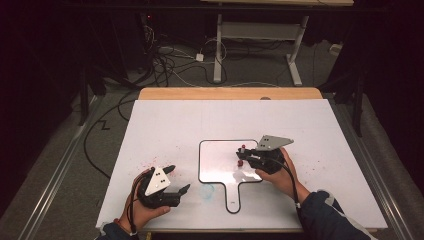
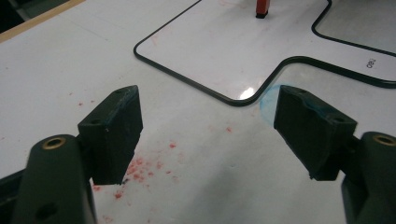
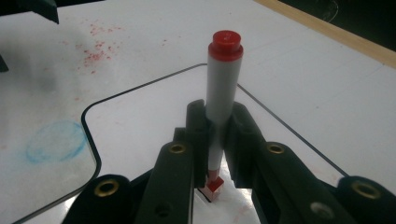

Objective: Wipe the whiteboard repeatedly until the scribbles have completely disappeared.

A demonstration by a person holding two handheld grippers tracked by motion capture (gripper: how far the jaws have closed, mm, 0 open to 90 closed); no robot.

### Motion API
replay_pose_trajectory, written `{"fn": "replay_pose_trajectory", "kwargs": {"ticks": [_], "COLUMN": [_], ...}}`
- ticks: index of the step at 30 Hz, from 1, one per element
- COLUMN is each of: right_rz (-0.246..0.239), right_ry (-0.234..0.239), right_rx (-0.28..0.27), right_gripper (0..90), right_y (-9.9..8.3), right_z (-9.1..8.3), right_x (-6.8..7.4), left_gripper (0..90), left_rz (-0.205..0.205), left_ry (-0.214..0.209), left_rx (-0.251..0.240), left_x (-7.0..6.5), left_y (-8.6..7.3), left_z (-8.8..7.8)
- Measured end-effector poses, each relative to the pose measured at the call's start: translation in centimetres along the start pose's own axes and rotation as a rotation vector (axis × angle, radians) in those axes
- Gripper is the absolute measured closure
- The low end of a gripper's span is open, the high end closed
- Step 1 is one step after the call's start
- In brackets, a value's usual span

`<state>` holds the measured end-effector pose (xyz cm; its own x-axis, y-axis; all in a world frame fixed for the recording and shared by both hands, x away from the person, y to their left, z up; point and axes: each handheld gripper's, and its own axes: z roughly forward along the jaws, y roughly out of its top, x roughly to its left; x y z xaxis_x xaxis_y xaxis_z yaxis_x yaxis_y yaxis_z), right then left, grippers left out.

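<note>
The red-capped marker (image 3: 223, 100) stands upright in the centre of the right gripper view, clamped between the closed jaws of the right gripper (image 3: 217, 135), its red tip at the glossy whiteboard (image 3: 140, 121) below. In the high view that gripper (image 1: 250, 157) sits at centre right over the black-rimmed, paddle-shaped board (image 1: 215, 160). The left gripper (image 1: 177, 180) rests at lower left, jaws spread with nothing between them. Its own view adds red specks (image 2: 140, 168) on the matte white table (image 2: 56, 60).
</note>
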<state>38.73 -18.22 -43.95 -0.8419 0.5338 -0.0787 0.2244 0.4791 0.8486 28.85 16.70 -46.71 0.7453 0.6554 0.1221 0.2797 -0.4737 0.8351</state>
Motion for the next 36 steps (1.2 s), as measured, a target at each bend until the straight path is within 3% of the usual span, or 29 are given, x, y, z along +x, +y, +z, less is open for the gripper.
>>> {"fn": "replay_pose_trajectory", "kwargs": {"ticks": [3, 6, 8, 15, 17, 19, 23, 26, 28, 30, 34, 36], "right_rz": [-0.013, -0.052, -0.051, 0.018, 0.046, 0.050, 0.010, 0.016, -0.002, 0.033, 0.052, 0.067], "right_ry": [-0.008, -0.055, -0.081, -0.171, -0.157, -0.103, -0.100, -0.163, -0.244, -0.279, -0.256, -0.182], "right_rx": [0.011, 0.022, 0.024, 0.018, 0.008, 0.007, 0.037, 0.055, 0.083, 0.082, 0.065, 0.044], "right_gripper": [81.6, 81.6, 81.6, 81.6, 81.6, 81.6, 81.6, 81.6, 81.6, 81.6, 81.5, 81.4], "right_y": [0.3, 0.6, 0.9, 1.7, 1.7, 1.8, 2.2, 2.0, 1.8, 1.5, 1.3, 1.4], "right_z": [0.2, 0.7, 1.4, 3.3, 3.4, 3.4, 3.3, 2.9, 2.5, 2.1, 2.0, 2.3], "right_x": [-0.8, -1.3, -2.1, -5.2, -5.1, -4.2, -3.3, -4.2, -5.2, -6.3, -6.8, -6.3], "left_gripper": [22.5, 22.5, 22.5, 22.5, 22.5, 22.5, 22.5, 22.5, 22.5, 22.5, 22.5, 22.5], "left_rz": [0.001, 0.004, 0.003, 0.002, -0.002, -0.004, 0.001, 0.006, 0.004, 0.004, 0.010, 0.009], "left_ry": [-0.002, -0.004, -0.005, -0.002, -0.002, -0.006, -0.007, -0.007, -0.008, -0.009, -0.009, -0.009], "left_rx": [0.006, 0.004, 0.010, 0.011, 0.011, 0.011, 0.009, 0.008, 0.011, 0.015, 0.015, 0.014], "left_x": [0.0, 0.0, 0.1, 0.2, 0.3, 0.3, 0.2, 0.1, 0.1, 0.1, 0.1, 0.1], "left_y": [0.0, 0.0, 0.0, -0.1, -0.1, -0.2, -0.1, 0.0, 0.0, -0.1, 0.0, 0.0], "left_z": [0.1, 0.1, 0.2, 0.2, 0.2, 0.1, 0.1, 0.0, 0.1, 0.2, 0.2, 0.2]}}
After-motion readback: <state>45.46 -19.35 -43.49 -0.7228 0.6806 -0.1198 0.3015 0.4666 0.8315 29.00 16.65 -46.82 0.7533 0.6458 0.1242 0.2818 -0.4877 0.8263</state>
